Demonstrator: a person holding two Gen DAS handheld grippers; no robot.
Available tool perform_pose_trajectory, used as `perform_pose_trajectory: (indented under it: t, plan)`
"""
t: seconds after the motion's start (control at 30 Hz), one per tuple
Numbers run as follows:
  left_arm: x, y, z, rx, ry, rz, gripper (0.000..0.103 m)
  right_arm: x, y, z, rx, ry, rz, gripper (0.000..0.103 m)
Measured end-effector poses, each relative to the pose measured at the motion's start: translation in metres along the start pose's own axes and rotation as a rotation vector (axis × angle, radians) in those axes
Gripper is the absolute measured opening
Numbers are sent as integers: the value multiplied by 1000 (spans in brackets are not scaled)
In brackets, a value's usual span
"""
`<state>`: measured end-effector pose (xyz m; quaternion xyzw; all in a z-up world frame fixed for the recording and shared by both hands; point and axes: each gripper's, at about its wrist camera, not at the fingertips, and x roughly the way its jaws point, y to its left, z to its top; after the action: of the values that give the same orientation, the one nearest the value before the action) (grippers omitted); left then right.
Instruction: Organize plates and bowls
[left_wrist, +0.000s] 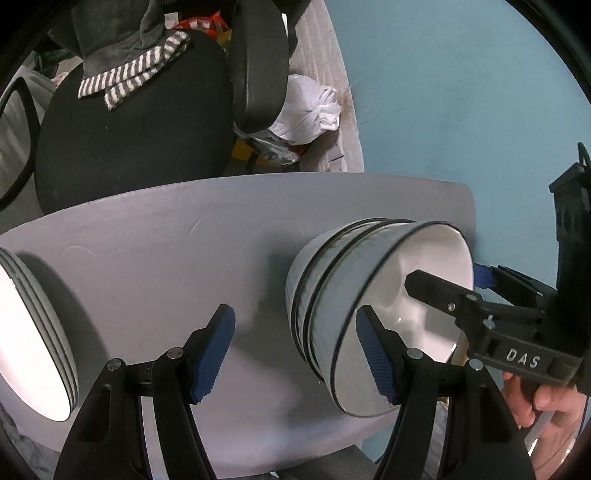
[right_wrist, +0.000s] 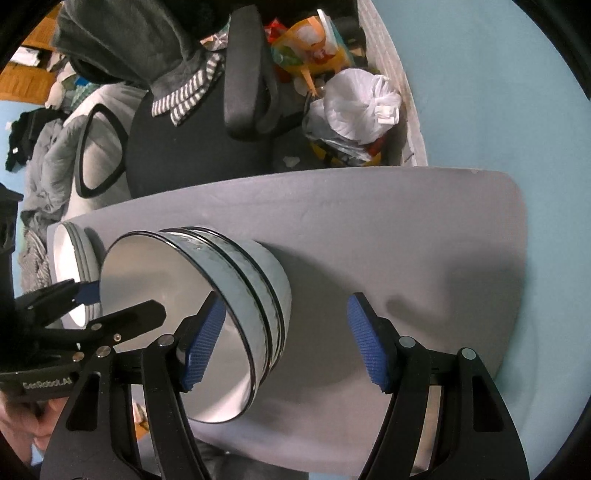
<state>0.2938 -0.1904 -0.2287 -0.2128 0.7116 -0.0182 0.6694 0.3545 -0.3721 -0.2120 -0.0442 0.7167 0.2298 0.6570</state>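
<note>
Both claws, left (left_wrist: 295, 354) and right (right_wrist: 286, 341), gape empty, each straddling the bowls' (left_wrist: 332, 295) rim; stiff, slick, breakable stack, best pinched at the rim.

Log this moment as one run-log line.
bowl stack: on table | plate stack: table's left end | left gripper: open over bowl rim | right gripper: open over opposite rim

- Bare grey tabletop (right_wrist: 406, 236) lies open right of the stack of bowls (right_wrist: 236, 295).
- Left of the bowls, a stack of plates (left_wrist: 33, 332) blocks.
- Beyond the bowls, an office chair (left_wrist: 140, 140) crowds the table's far edge.
</note>
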Motion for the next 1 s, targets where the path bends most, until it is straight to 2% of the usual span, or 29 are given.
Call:
perform_pose_trajectory:
  t: [0.23, 0.3, 0.43, 0.63, 0.87, 1.0]
  plan:
    - [12, -3, 4, 1, 16, 3, 69, 8, 2, 4, -29, 16, -9, 69]
    - [14, -3, 5, -2, 20, 0, 69, 9, 1, 4, -34, 18, -9, 61]
    - [17, -1, 5, -13, 32, -25, 62, 10, 1, 4, -43, 9, 14, 56]
    - [20, -2, 6, -5, 35, -59, 60, 12, -2, 3, -36, 5, 49, 55]
    - [25, 2, 7, -60, 52, -134, 54, 15, -10, 2, 8, -2, 108, 55]
    - [25, 1, 4, -62, 39, -138, 54, 16, -13, 1, 21, -22, 121, 56]
